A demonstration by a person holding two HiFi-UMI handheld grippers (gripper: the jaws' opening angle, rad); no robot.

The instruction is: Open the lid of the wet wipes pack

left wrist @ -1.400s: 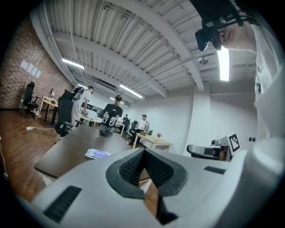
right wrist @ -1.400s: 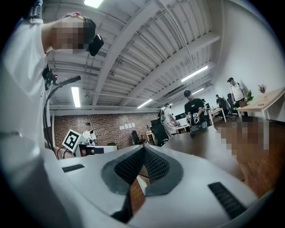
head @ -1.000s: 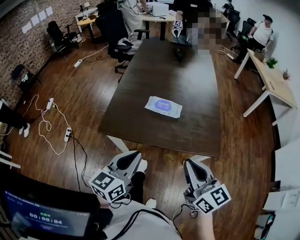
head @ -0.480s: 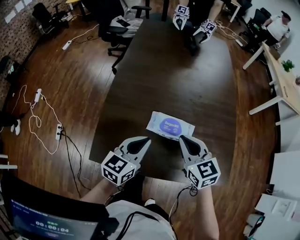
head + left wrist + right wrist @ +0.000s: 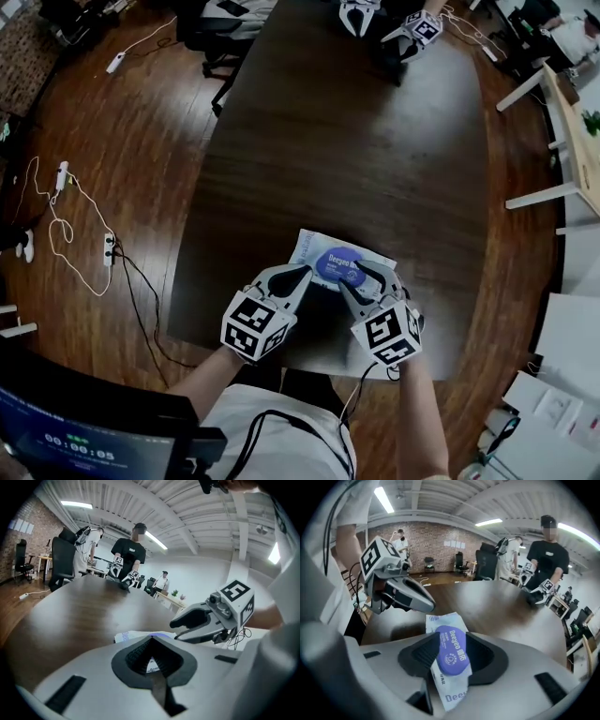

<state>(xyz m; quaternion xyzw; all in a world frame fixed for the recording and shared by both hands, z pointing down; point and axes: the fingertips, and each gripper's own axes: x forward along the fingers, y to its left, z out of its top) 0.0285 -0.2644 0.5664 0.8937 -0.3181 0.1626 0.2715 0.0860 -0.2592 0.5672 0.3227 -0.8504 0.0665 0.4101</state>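
The wet wipes pack (image 5: 323, 251) lies flat near the table's front edge, white with a purple oval lid (image 5: 337, 265) that lies shut. My left gripper (image 5: 302, 273) is at the pack's near left edge, jaws shut with nothing held; the left gripper view shows the pack (image 5: 136, 636) just beyond its tips (image 5: 151, 639). My right gripper (image 5: 361, 279) hovers over the pack's near right part. Its jaws are opening, and in the right gripper view the lid (image 5: 451, 651) shows between them (image 5: 451, 638) without the pads pressing on it.
The dark wooden table (image 5: 375, 159) stretches away from me. At its far end a person holds two more grippers (image 5: 417, 28). Power strips and cables (image 5: 66, 225) lie on the floor to the left, and office chairs (image 5: 220, 23) stand at the back left.
Both grippers came forward and down from in front of the table's edge to the pack. The right gripper's jaws have parted over the lid.
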